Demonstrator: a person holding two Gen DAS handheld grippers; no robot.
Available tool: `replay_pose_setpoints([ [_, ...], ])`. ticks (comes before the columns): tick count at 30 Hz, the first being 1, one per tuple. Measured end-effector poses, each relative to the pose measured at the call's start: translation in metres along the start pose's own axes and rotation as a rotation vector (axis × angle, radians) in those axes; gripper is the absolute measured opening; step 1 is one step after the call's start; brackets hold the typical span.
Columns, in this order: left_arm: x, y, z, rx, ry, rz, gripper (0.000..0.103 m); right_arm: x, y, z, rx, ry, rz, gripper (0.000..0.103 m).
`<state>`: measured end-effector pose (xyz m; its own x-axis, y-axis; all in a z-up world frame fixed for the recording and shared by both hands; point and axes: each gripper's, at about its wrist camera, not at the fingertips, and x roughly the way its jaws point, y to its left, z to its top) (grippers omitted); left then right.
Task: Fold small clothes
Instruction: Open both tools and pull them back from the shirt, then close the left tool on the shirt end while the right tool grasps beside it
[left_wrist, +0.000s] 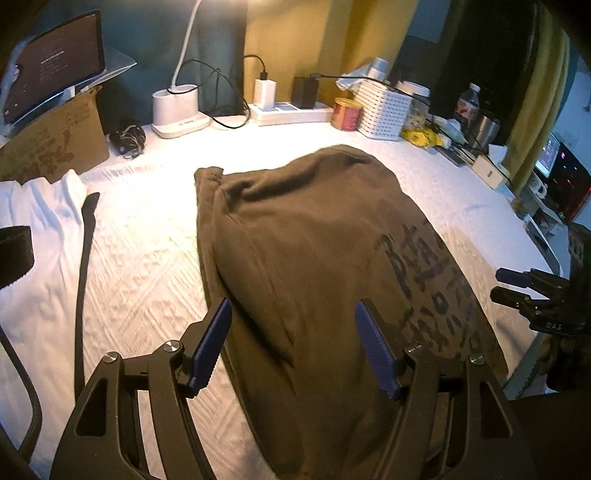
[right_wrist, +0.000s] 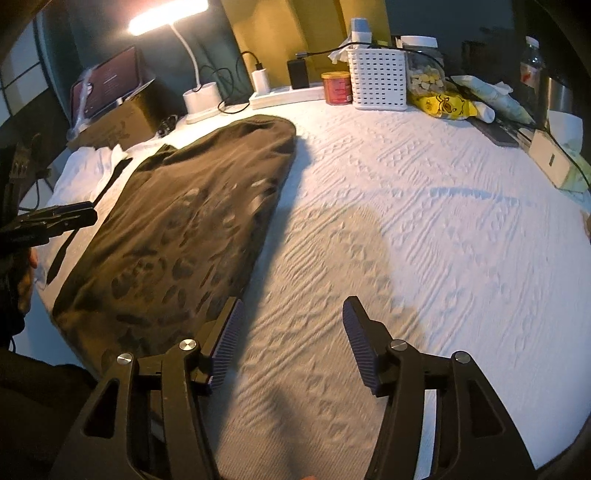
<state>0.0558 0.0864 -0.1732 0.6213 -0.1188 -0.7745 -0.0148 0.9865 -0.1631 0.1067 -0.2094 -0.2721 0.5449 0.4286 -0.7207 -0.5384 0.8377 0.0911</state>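
Observation:
An olive-brown top with dark lettering lies folded into a long strip on the white textured cloth. My left gripper hangs open over the strip's near half, its blue pads apart with nothing pinched between them. The right wrist view has the same top at the left. My right gripper stands open above bare cloth just right of the top's near edge, holding nothing. Each gripper shows at the edge of the other's view: the right gripper, the left gripper.
A white garment and a black strap lie left of the top. Along the back stand a cardboard box with a tablet, a lamp base, a power strip, a red can and a white basket.

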Motion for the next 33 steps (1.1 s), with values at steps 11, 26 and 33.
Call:
replay_pose_setpoints([
  [11, 0.025, 0.022, 0.027, -0.010, 0.000, 0.023, 0.069, 0.023, -0.017, 0.034, 0.024, -0.011, -0.040, 0.060],
  [26, 0.063, 0.074, 0.059, -0.100, -0.037, 0.053, 0.069, 0.053, -0.030, 0.087, 0.052, -0.047, -0.044, 0.060],
  [33, 0.083, 0.083, 0.068, -0.109, -0.023, 0.022, 0.070, 0.072, -0.031, 0.108, 0.060, -0.046, -0.025, 0.060],
])
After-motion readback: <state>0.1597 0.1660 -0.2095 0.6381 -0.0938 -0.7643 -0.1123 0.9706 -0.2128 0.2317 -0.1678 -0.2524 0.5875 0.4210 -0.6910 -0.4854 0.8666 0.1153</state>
